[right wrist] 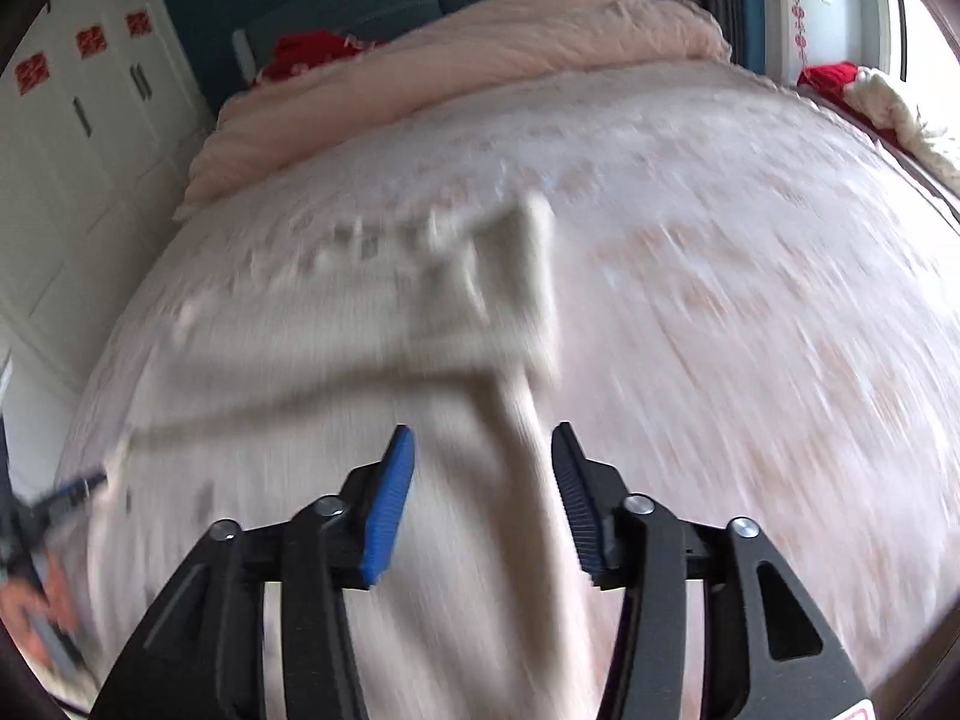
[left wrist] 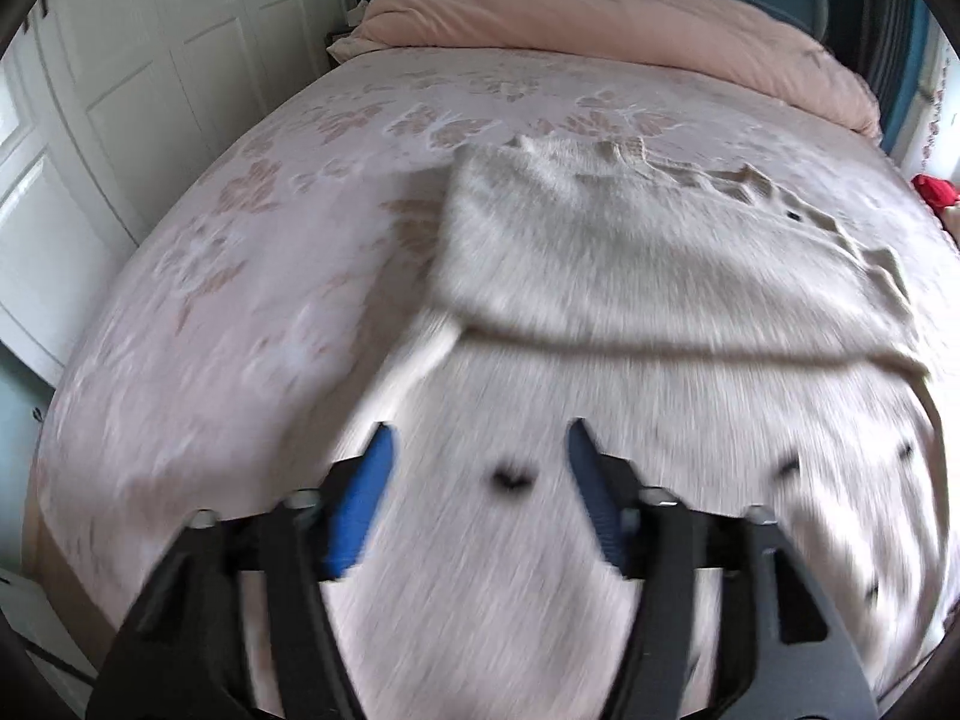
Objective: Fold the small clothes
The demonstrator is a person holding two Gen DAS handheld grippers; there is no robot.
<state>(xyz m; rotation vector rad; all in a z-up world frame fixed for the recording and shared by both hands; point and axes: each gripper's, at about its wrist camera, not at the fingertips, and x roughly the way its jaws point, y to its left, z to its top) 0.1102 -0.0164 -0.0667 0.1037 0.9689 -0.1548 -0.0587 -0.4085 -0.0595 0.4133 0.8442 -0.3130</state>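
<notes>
Bright, soft daylight — heavy motion blur, fisheye-warped dark edges.

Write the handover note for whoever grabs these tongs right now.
Left tongs: open, holding nothing, above the near part of the cream sweater.
Right tongs: open, holding nothing, over the sweater's right edge.
The sweater lies on the floral bedspread, far half already folded over toward the near side.
Rolled pink duvet sits at the bed's far end.
Left: remaining folds; the images are motion-blurred, so check the edges first.
</notes>
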